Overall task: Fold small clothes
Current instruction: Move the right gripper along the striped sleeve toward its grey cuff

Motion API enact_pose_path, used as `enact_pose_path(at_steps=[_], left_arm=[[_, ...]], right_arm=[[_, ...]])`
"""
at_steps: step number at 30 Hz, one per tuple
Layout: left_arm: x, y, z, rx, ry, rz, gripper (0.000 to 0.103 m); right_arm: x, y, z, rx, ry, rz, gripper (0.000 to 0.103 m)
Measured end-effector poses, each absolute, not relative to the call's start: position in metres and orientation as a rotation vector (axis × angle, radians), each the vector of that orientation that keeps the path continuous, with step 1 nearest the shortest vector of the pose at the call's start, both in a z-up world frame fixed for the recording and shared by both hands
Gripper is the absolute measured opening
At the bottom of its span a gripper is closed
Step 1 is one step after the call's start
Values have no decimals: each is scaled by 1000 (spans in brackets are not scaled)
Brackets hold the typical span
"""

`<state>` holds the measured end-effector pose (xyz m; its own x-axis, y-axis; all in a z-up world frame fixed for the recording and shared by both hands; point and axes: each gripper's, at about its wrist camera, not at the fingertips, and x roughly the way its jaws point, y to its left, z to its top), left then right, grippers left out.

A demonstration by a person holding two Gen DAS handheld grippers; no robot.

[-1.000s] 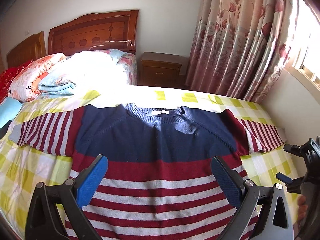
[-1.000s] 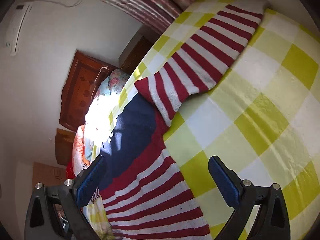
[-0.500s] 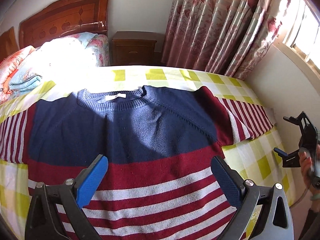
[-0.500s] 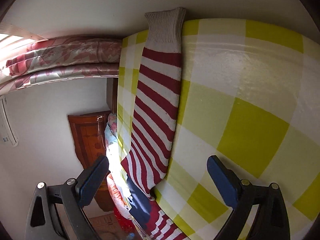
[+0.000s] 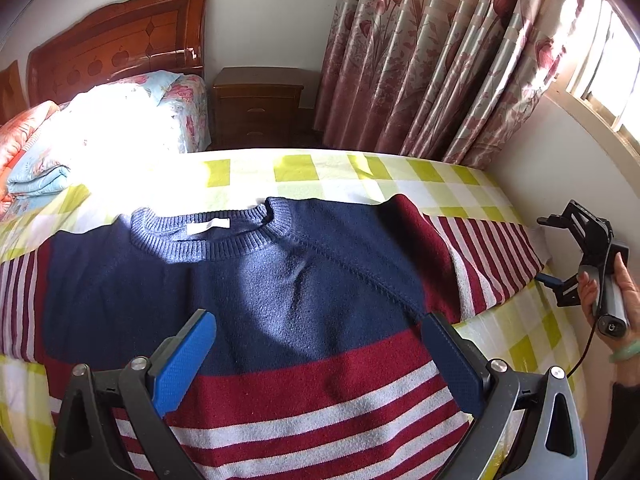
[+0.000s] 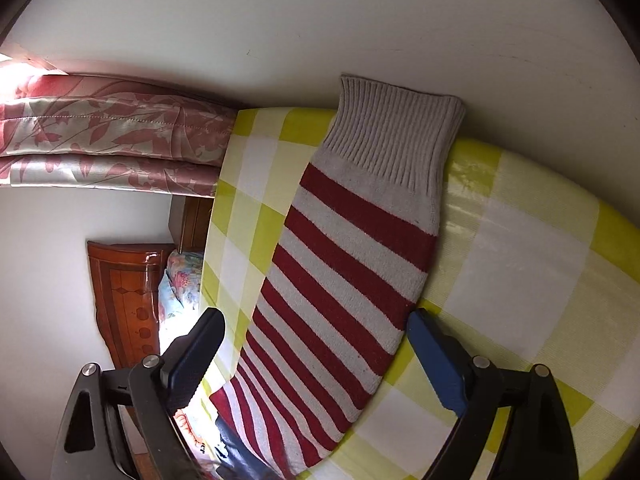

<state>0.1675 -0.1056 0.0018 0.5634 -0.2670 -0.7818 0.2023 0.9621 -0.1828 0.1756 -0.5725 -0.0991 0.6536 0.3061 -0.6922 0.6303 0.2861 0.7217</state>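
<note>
On bed point(image 5: 304, 168), sweater point(image 5: 280, 288) (collar headboardward)

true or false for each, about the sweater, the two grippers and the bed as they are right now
1. The sweater lies spread flat on the checked bedsheet. True.
2. The left gripper is clamped on the collar. False: its jaws are open above the sweater's chest, holding nothing.
3. The right gripper is open, with the striped sleeve between its fingers. True.
4. The sleeve's cuff is dark blue. False: it is pale grey ribbing.
5. The sleeve is already folded across the chest. False: it stretches straight out toward the wall.
</note>
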Motion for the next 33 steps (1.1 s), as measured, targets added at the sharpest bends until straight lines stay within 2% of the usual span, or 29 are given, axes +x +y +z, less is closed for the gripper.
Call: enact_pose_path(at_steps=[6,11,16,20,25,27,33], left_arm=[[175,-101,4,-90,929,-267,103],[175,-100,-5,-95,960,-267,103],[156,-80,-27,143,922,-103,103],[138,-34,-51,3,984,-122,103],[109,14,-65,-47,815,-11,103],[111,29,-85,-148,865,-15,103],[122,8,-96,-37,905,-15,103]], right_arm=[[196,-546,-130,1512,895,2,94],[191,-555,-127,1472,797,-26,90],[191,-560,-119,1376,749,-34,88],[193,-548,-112,1258,742,-46,88],[189,-530,-107,1096,717,-38,88],[188,-528,-106,1069,714,-35,88],[187,-530,-106,1084,717,-30,87]])
